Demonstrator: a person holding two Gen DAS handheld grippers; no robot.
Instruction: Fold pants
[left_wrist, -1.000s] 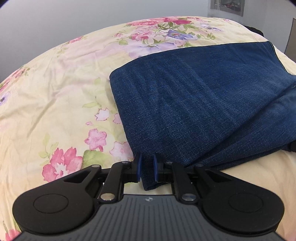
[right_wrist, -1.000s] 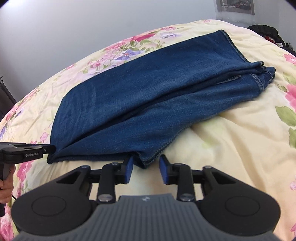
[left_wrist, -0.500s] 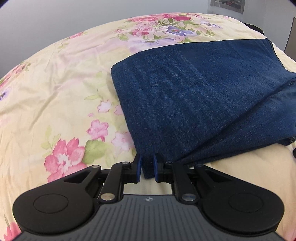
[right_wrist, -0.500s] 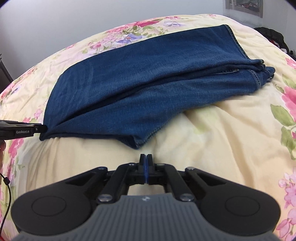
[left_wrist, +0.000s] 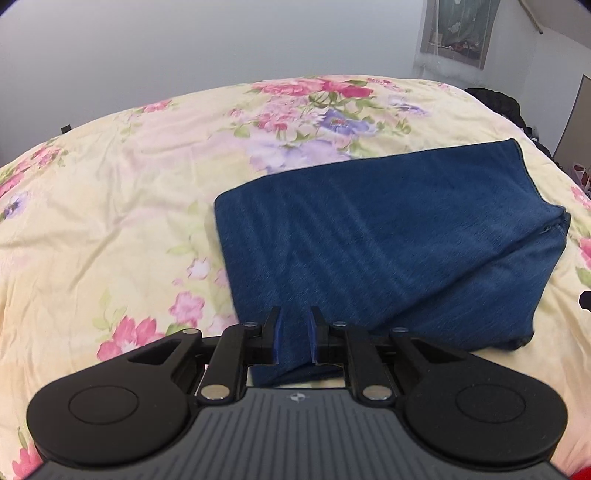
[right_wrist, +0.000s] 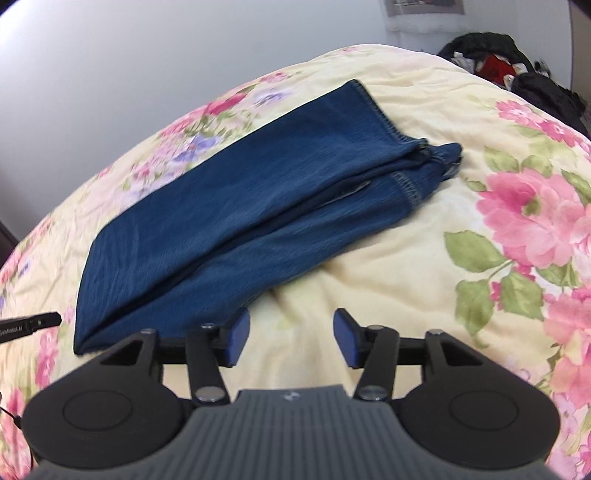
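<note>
Dark blue denim pants lie folded in layers on a floral bedspread. My left gripper has its blue pads close on either side of the near left corner of the pants, gripping the fabric. In the right wrist view the pants stretch from the near left to the far right, with the waistband end at the far right. My right gripper is open and empty, just off the near edge of the pants above bare bedspread. The left gripper's tip shows at the left edge.
A pile of dark and red clothes lies at the bed's far right edge. A grey wall stands behind the bed, with a picture at the upper right.
My right gripper, open a second ago, had shut half a second ago and has now opened wide, moving right along the pants' near edge. My left gripper kept its grip and pulled back and up.
</note>
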